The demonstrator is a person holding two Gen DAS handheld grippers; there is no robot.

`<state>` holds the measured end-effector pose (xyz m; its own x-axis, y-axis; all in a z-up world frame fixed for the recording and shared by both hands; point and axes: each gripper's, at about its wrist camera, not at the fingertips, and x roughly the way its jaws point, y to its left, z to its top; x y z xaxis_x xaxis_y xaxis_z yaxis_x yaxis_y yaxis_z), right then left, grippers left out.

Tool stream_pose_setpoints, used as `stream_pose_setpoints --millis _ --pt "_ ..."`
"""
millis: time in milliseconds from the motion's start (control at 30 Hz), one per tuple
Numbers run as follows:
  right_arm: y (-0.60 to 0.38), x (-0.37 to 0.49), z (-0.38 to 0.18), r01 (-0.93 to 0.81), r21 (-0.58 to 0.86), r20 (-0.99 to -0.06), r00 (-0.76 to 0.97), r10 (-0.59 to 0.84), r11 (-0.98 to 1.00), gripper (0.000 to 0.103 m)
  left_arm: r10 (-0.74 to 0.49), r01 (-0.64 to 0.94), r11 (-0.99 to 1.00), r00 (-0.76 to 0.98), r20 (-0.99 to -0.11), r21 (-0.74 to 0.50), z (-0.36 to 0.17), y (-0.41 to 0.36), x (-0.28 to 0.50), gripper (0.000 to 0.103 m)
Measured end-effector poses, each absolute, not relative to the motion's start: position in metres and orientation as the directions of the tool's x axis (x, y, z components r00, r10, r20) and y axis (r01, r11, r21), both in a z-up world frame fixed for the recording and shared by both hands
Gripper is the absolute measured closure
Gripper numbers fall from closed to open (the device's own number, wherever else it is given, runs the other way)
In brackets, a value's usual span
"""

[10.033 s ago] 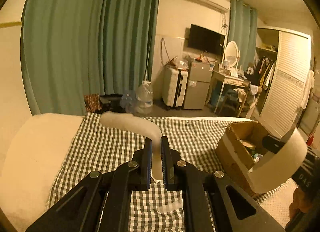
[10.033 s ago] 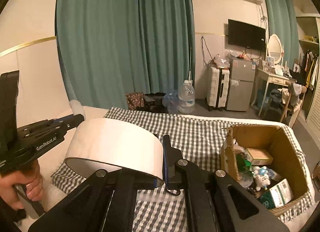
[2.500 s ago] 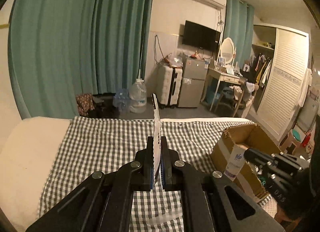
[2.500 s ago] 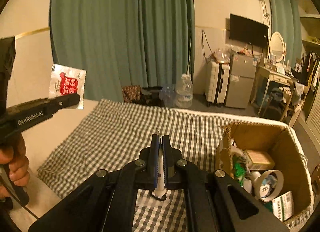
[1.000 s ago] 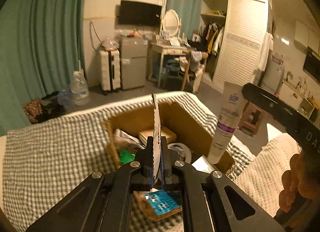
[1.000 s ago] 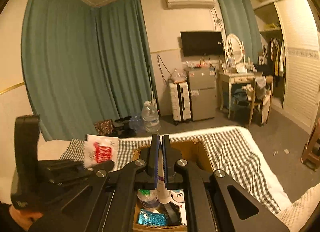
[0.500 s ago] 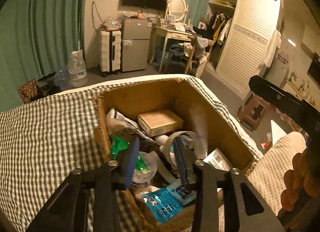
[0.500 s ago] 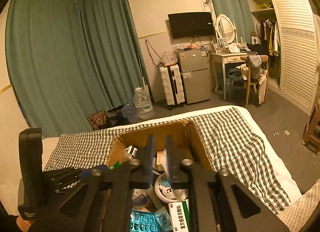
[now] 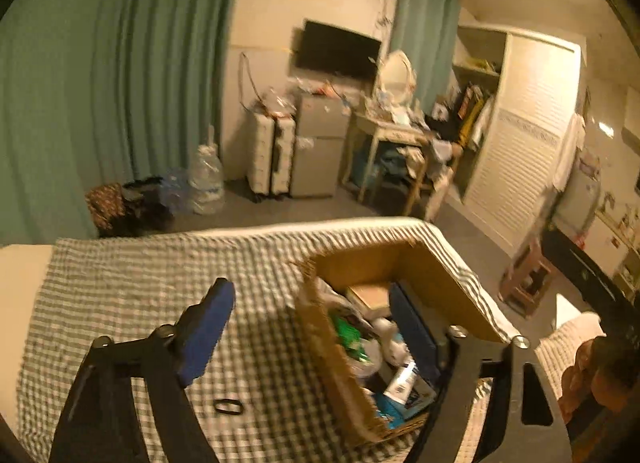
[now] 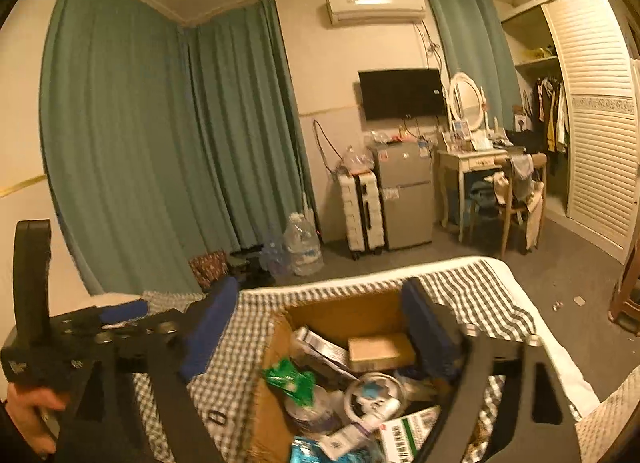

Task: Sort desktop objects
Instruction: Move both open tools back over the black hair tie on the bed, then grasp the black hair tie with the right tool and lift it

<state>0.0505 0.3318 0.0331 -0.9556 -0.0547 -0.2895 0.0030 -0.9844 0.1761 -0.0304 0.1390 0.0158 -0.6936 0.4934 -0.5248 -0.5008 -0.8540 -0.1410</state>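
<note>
Both my left gripper (image 9: pixel 308 315) and right gripper (image 10: pixel 320 319) have their fingers spread wide, holding nothing, above the cardboard box (image 10: pixel 340 313) of sorted items on the checked bed (image 9: pixel 132 283); a black ring (image 9: pixel 228 407) lies beside the box.

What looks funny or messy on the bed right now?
A small black ring lies alone on the checked cloth, outside the cardboard box. The box's near rim looks torn and frayed, and its contents are jumbled.
</note>
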Motion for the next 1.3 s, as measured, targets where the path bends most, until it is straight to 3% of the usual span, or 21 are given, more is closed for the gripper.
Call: stream_pose_setpoints --millis 67,167,467,700,900,1133,1300 --pt "0.322 0.056 0.039 0.017 0.174 -0.266 -0.962 -0.064 -0.985 0.000 0.473 -0.477 -0.869 -0.721 -0.506 -0.134 0.025 0.118 -0.029 0.011" --pt "0.305 0.062 0.047 0.017 0.146 -0.240 -0.969 -0.052 -0.989 0.000 0.437 -0.437 -0.891 -0.758 -0.483 -0.121 0.034 0.087 -0.025 0.000" --pt "0.253 0.073 0.056 0.068 0.123 -0.164 -0.983 -0.088 -0.990 0.000 0.307 -0.336 -0.941 -0.827 -0.471 -0.024 0.038 0.004 -0.020 0.000" --pt "0.202 0.057 0.038 0.086 0.044 -0.219 -0.971 -0.094 -0.995 0.000 0.309 -0.363 -0.932 -0.799 -0.516 0.003 0.018 -0.023 -0.033 0.000" --pt "0.167 0.026 0.002 0.141 -0.036 -0.345 -0.931 -0.120 -0.989 0.000 0.336 -0.420 -0.907 -0.722 -0.604 -0.003 -0.025 -0.021 -0.052 0.000" --pt "0.135 -0.022 -0.067 0.252 -0.075 -0.545 -0.820 -0.172 -0.965 0.000 0.222 -0.466 -0.883 -0.534 -0.816 0.065 -0.106 -0.001 -0.089 0.000" --pt "0.125 -0.047 -0.114 0.298 -0.073 -0.658 -0.732 -0.179 -0.952 0.005 0.179 -0.520 -0.852 -0.383 -0.906 0.052 -0.155 0.008 -0.099 0.000"
